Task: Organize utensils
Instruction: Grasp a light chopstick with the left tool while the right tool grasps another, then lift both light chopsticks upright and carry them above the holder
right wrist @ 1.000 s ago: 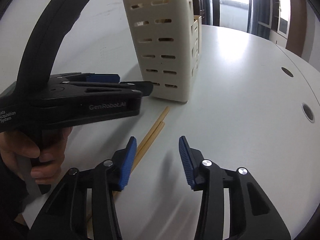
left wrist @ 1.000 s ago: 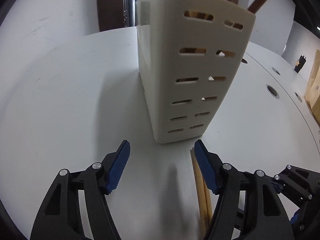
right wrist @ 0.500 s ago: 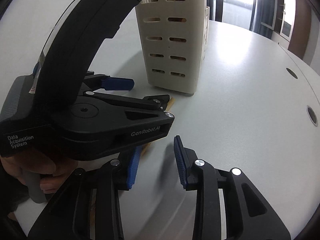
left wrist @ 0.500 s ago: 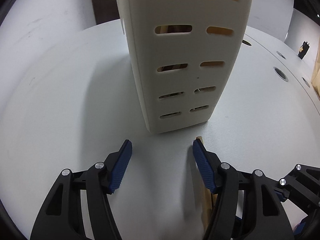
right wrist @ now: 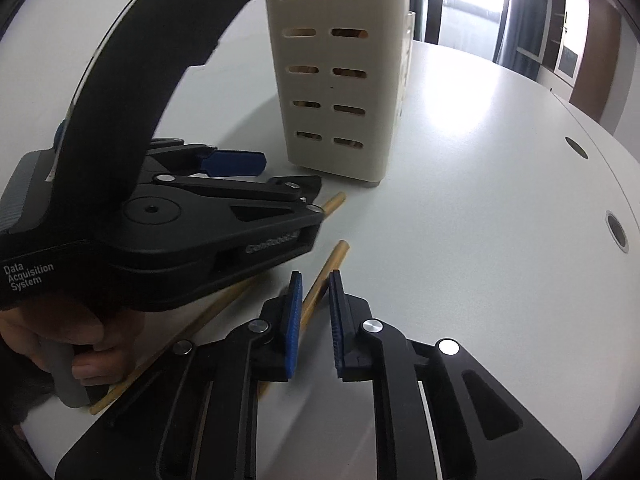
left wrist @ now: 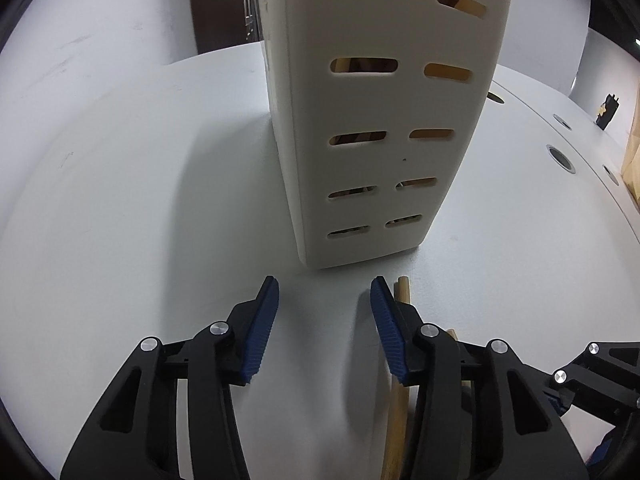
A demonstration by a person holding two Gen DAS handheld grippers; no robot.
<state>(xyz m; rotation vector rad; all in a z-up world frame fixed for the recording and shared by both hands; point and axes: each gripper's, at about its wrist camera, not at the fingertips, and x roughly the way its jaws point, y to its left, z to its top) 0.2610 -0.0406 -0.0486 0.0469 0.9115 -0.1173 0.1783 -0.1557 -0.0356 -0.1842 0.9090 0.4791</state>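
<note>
The right gripper [right wrist: 314, 304] is pinched around one wooden chopstick [right wrist: 326, 270] lying on the white table [right wrist: 480, 208], ready to lift it toward the cream slotted utensil holder [right wrist: 336, 80]. The left gripper [left wrist: 324, 320] is closing on nothing, with a second chopstick [left wrist: 402, 288] just outside it.

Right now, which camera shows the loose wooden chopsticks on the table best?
The right wrist view: both chopsticks show along the table, one between the right tool's pads. The left wrist view shows only tips beside its tool.
</note>
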